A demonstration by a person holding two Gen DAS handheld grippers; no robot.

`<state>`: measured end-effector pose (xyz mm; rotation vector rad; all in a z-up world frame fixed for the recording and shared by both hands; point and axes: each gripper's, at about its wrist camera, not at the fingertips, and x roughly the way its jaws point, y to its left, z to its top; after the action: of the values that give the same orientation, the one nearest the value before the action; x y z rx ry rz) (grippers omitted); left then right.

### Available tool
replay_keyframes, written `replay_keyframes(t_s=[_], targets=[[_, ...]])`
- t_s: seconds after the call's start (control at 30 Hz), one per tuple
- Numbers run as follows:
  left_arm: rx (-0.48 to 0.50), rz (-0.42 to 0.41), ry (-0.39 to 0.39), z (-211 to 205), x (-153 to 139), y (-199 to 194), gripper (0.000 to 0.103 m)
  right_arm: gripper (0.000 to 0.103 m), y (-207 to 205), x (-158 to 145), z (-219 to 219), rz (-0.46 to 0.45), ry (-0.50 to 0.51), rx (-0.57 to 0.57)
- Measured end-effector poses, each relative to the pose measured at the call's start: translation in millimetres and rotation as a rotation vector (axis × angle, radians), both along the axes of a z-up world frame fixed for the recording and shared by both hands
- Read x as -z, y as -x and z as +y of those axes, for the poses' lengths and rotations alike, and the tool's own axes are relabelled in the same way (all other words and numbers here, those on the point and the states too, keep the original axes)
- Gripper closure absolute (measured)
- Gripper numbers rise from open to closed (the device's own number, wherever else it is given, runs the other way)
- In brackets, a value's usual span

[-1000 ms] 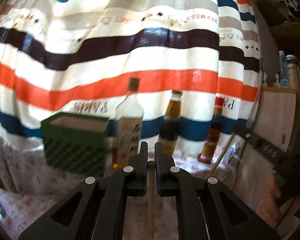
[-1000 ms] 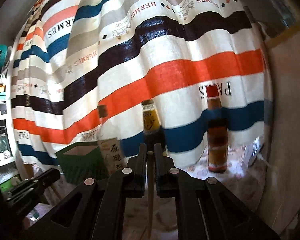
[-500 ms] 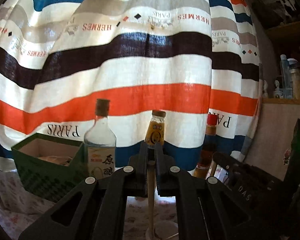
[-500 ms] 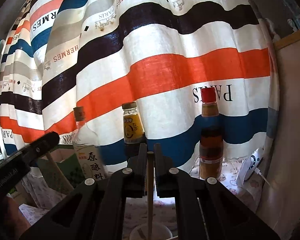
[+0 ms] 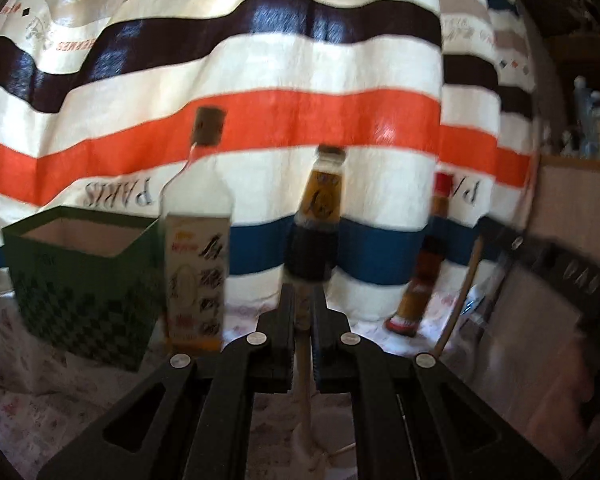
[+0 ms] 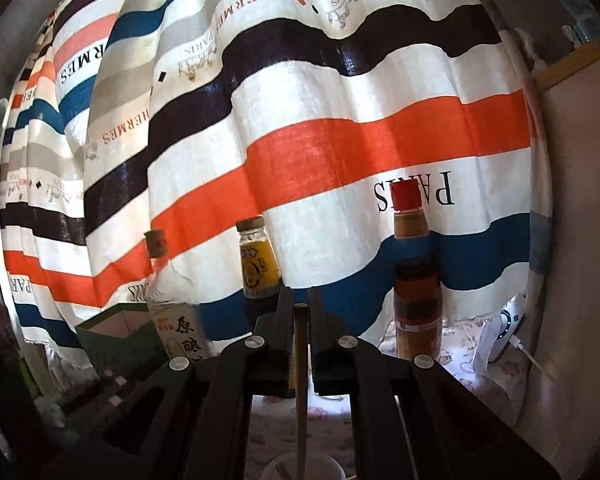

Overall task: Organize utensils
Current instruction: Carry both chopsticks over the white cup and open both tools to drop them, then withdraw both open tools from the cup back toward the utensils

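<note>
My left gripper (image 5: 302, 300) is shut on a pale wooden chopstick (image 5: 303, 380) that hangs down to a white cup (image 5: 332, 432) below the jaws. My right gripper (image 6: 298, 300) is shut on a second chopstick (image 6: 300, 380), whose lower end reaches into the white cup (image 6: 328, 466). In the left wrist view the right gripper (image 5: 552, 268) shows blurred at the right with its chopstick (image 5: 458, 300) slanting down. A green checked box (image 5: 80, 284) with an open top stands to the left, and its corner (image 6: 116, 332) also shows in the right wrist view.
Three bottles stand in a row on the flowered cloth: a clear one (image 5: 196, 264), a dark sauce bottle (image 5: 316, 232) and a red-capped one (image 5: 424, 272). A striped curtain (image 5: 260, 120) hangs close behind. A pale board (image 6: 576, 240) and a white charger (image 6: 500, 336) bound the right side.
The left wrist view is now blurred, with the green box and bottles larger and nearer. In the right wrist view the left gripper has sunk to the lower left. Both grippers still hold their chopsticks.
</note>
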<state>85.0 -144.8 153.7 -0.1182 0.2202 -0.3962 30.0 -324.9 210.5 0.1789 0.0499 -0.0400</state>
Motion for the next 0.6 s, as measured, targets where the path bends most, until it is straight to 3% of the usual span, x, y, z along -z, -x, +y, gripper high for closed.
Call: replay_keyframes(t_s=[0.13,0.2,0.27,0.4,0.47,0.5,0.6], targets=[[0.008,0.031,-0.008,5,8,1,0.095,0.095,-2,13,6,0.038,0.033,0.008],[0.012,0.016,-0.02,8,6,6,0.082,0.095,-4,24,7,0.07,0.043,0.006],[0.059,0.007,-0.024,13,3,13,0.063,0.095,-6,34,9,0.105,0.041,-0.004],[0.1,-0.013,-0.008,26,-5,33,0.048,0.095,-10,51,11,0.183,0.024,-0.039],[0.076,-0.046,-0.017,34,-10,48,0.03,0.095,-9,56,11,0.206,0.007,-0.047],[0.054,-0.066,-0.02,39,-12,56,0.027,0.093,-8,58,12,0.213,0.002,-0.045],[-0.016,-0.143,-0.042,57,-16,80,0.019,0.066,2,59,12,0.209,-0.008,-0.01]])
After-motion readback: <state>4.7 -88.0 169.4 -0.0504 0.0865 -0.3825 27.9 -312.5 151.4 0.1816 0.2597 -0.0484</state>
